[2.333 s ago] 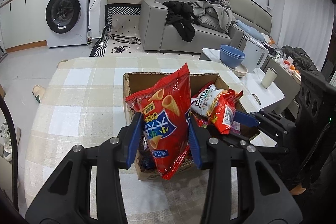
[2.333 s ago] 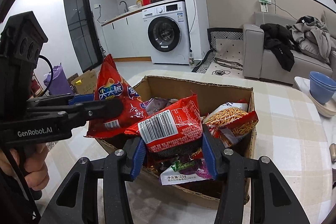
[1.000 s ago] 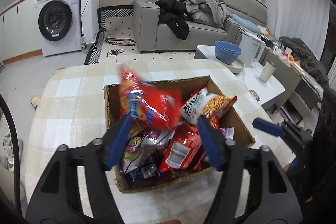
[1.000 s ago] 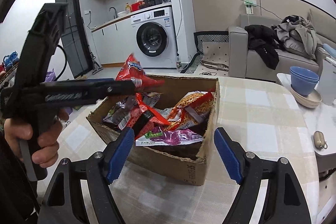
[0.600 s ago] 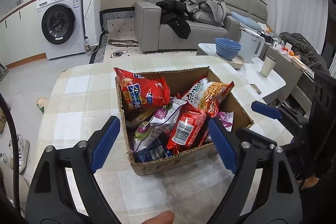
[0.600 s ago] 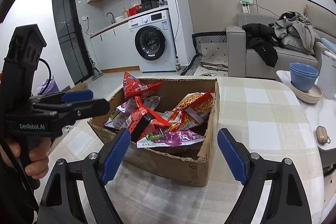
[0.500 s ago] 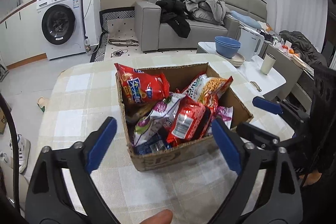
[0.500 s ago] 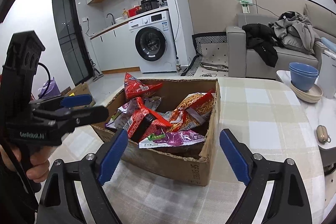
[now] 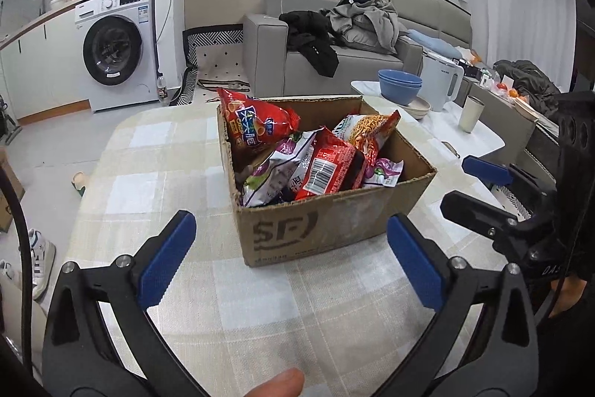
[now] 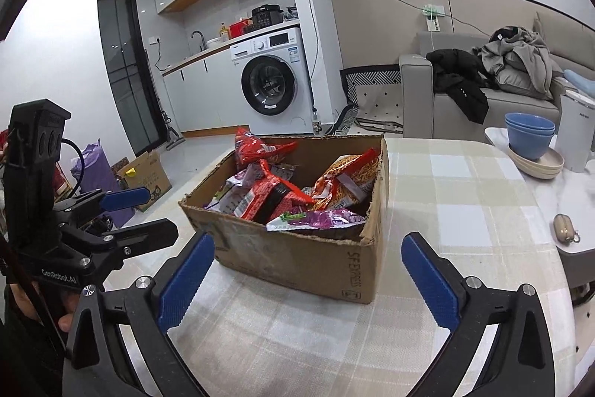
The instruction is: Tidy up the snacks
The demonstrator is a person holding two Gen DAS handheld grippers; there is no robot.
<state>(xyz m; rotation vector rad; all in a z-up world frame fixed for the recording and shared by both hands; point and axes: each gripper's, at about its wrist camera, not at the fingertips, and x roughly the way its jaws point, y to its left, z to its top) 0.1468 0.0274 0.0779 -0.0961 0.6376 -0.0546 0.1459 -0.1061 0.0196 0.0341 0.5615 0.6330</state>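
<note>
Both my left tool [image 9: 286,261] and right tool [image 10: 306,276] are opening, empty. The red bag [image 9: 256,125] leans over the box [image 9: 327,229] rim and could slide onto the bench [image 9: 156,173].

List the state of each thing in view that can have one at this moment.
left tool: jaws opening, nothing between them
right tool: jaws opening, nothing between them
cardboard box: open-topped, full of snack bags
red chip bag: in the box, leaning at its far corner
washing machine: door shut
</note>
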